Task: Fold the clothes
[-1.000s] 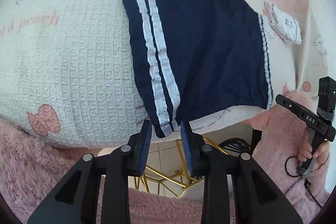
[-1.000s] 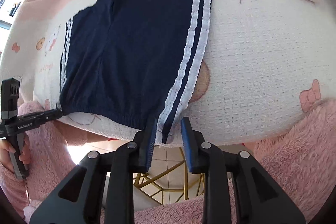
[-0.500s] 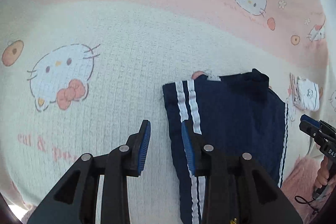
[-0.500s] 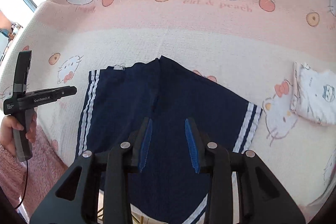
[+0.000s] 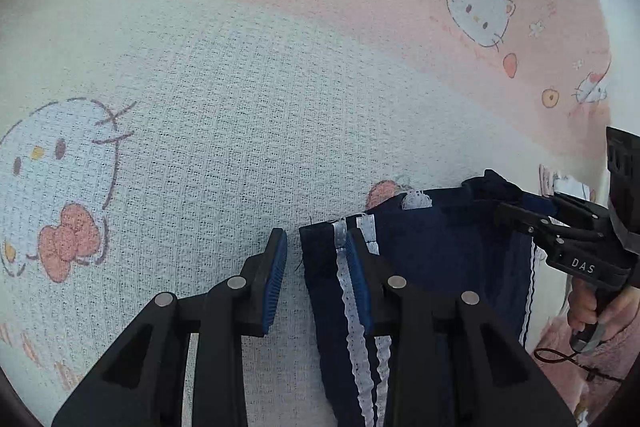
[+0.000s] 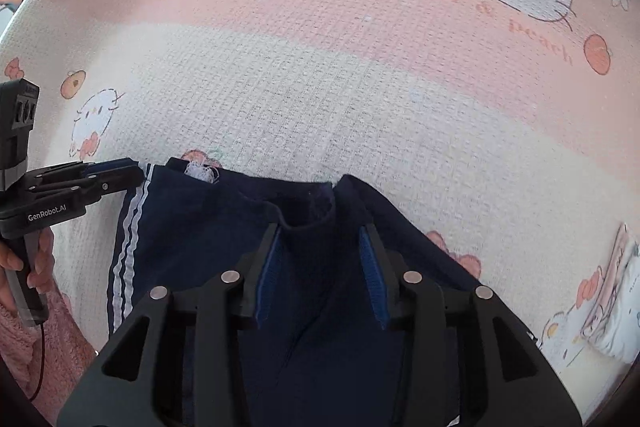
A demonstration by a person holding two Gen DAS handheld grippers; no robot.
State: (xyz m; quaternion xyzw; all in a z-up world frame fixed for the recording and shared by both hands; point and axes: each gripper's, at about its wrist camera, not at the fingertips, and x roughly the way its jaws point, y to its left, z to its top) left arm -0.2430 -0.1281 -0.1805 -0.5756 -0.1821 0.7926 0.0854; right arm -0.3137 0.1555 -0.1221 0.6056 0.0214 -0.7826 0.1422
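Note:
Navy shorts (image 5: 432,251) with white lace side stripes lie flat on a Hello Kitty blanket (image 5: 240,107). My left gripper (image 5: 316,251) is open at their far left corner, which sits between the pads while the right finger rests over the stripes. My right gripper (image 6: 320,239) hovers open over the shorts (image 6: 200,227), just behind the notch in their far edge, with nothing between the pads. Each gripper shows in the other's view: the right gripper (image 5: 504,211) at the shorts' far right, the left gripper (image 6: 134,173) at their far left.
A folded white printed garment (image 6: 616,291) lies on the blanket to the right of the shorts. Hands in fluffy pink sleeves (image 6: 24,331) hold both gripper handles. Bare blanket (image 6: 360,87) stretches beyond the shorts.
Both grippers moved from the near hem at the table's edge forward to the shorts' far edge. The right gripper's fingers spread wider.

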